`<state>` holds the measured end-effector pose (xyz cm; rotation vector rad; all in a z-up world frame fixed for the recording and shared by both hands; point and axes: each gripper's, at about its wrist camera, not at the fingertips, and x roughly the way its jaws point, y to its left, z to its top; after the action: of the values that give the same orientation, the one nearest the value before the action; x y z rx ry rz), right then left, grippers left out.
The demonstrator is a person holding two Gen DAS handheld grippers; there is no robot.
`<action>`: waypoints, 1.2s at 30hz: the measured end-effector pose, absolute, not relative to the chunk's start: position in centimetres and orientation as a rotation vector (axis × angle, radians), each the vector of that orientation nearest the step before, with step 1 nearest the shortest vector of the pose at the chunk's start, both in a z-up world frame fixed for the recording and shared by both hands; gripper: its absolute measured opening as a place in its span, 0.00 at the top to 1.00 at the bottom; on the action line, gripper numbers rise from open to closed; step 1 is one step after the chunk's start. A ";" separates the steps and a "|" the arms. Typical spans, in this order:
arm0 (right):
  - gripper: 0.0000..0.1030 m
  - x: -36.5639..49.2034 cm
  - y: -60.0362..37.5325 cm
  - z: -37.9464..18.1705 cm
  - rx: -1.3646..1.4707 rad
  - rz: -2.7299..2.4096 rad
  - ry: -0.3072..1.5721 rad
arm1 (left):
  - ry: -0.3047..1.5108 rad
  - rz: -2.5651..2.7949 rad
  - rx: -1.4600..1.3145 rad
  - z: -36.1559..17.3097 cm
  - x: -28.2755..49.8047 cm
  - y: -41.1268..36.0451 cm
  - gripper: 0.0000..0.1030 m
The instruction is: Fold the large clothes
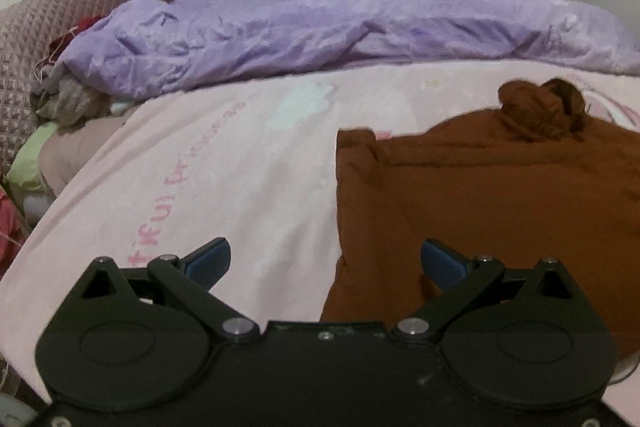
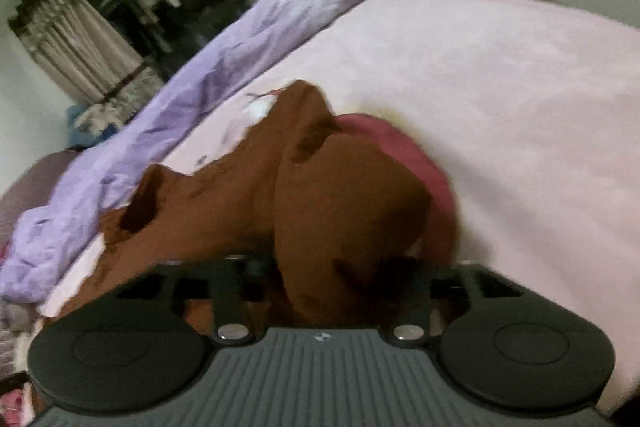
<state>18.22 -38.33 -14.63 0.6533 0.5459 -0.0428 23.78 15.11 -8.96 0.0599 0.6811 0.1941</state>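
Lying spread on the pink bed sheet (image 1: 224, 163), the brown garment (image 1: 480, 195) looks partly folded already: its left edge runs straight and neat, and a bunched lump, perhaps a hood or collar, sits at its far side. That flat layout suits a fold across the body.

The left claw (image 1: 325, 261) hangs just above the bed with its blue-padded fingers (image 1: 210, 259) spread wide and empty; the garment's near left edge lies between and just beyond them, so this claw seems placed to take that hem.

From the right wrist view, a raised fold of the same brown cloth (image 2: 344, 211) fills the middle of the right claw (image 2: 320, 287), with a strip of reddish lining (image 2: 424, 163) showing behind it. The cloth appears lifted off the bed, likely to carry one side over, but it hides the fingertips, so I cannot tell whether that claw is pinching it or merely under it.

A rumpled purple quilt (image 1: 320, 27) lies along the far side, well apart from the garment.
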 end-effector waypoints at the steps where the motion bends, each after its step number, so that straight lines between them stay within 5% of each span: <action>1: 0.66 17.9 -37.8 -14.0 0.622 -0.056 0.522 | 0.692 0.197 0.064 -9.2 23.9 15.0 0.00; 19: 0.75 15.4 -8.2 4.9 0.154 0.372 0.116 | 0.735 0.223 0.046 -9.5 23.1 16.8 0.00; 27: 0.75 17.4 1.1 -4.8 0.112 0.514 0.424 | 0.775 0.201 -0.044 -11.6 22.6 18.7 0.00; 36: 0.75 17.0 2.5 -7.7 0.105 0.490 0.491 | 0.773 0.191 -0.049 -13.1 23.0 18.5 0.00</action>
<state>17.01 2.49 -7.72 0.1049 0.4914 0.4899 23.02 18.49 -13.12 -0.0492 0.7734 0.1907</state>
